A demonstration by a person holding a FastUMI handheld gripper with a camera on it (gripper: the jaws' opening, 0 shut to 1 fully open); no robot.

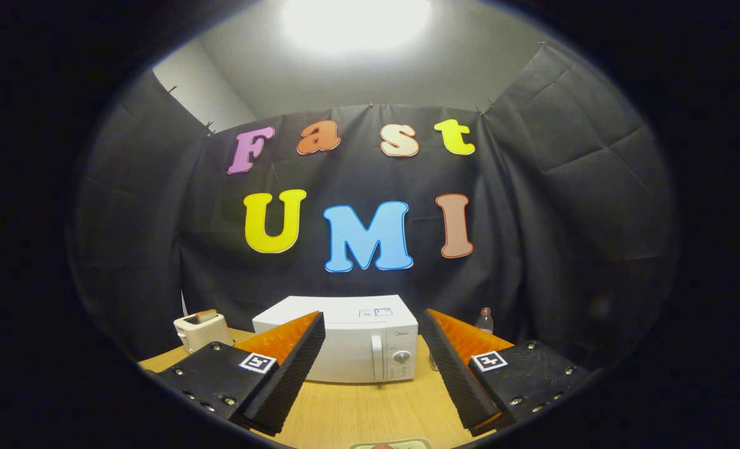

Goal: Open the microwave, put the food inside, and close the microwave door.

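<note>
Left to right: toaster [200,329] with a slice poking up, parked aside on the wooden table [357,411]. Microwave [345,346] next, door shut, handle facing the gripper [373,358] (probably for an easy pull). Bottle [483,321] tucked behind. Fingers spread wide, empty, framing the microwave. Below them, the edge of a plate [395,444], perhaps the food's.

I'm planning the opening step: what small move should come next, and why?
Probably ease the claw forward toward the microwave door handle. The door looks closed, and the open fingers hold nothing, with the microwave beyond them across bare table.
</note>
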